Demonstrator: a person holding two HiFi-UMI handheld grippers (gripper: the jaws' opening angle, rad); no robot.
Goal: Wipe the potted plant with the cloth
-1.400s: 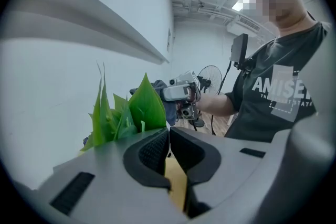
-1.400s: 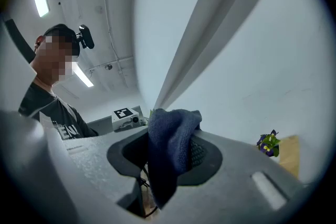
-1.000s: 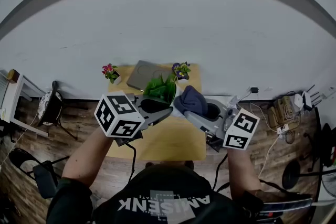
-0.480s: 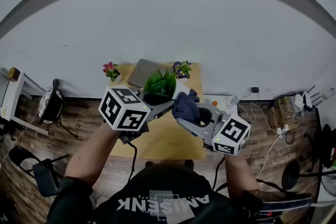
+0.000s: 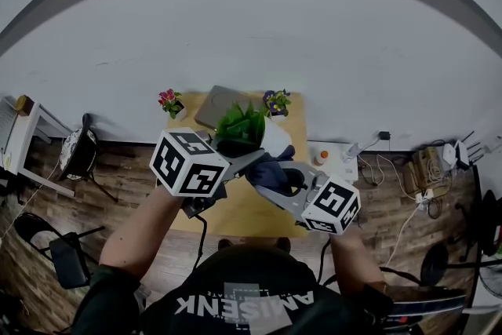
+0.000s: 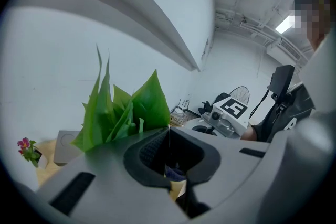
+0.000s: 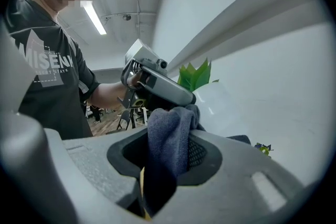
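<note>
White wall [image 5: 251, 35] fills the top of the head view above a brown plank floor [image 5: 102, 192], and a small light wooden counter [image 5: 247, 217] stands against it. Along the counter's far edge sit a little pot of pink flowers [image 5: 168, 103], a flat grey square pad [image 5: 216, 107] and a little pot of purple and yellow flowers [image 5: 274, 101]. The green-leaved potted plant [image 5: 245, 124], in a round white pot [image 5: 274, 140], stands just in front of the pad. The left gripper [image 5: 255, 158] reaches to the plant's near side. The right gripper [image 5: 273, 183] holds a dark blue cloth [image 5: 271, 167] just beside the pot. A checkered marker cube [image 5: 192, 165] covers the counter's near left corner. Black chairs [image 5: 78, 157] stand at the left and tangled cables [image 5: 408, 176] lie at the right.

From the left gripper view, the jaws are pressed together right under the broad leaves [image 6: 131, 113]. A thin pale line runs down their seam from one leaf's lower corner; whether it is that leaf's edge cannot be told. The jaws hide the pot, and a scrap of cloth shows below them.

From the right gripper view, the jaws clamp the cloth, which bulges up between them and blocks the pot's lower left side. Beyond it the left gripper's tip lies at the foot of the leaves, against the pot's white curve; contact is unclear. A person's hand [image 7: 134, 84] grips its handle.
</note>
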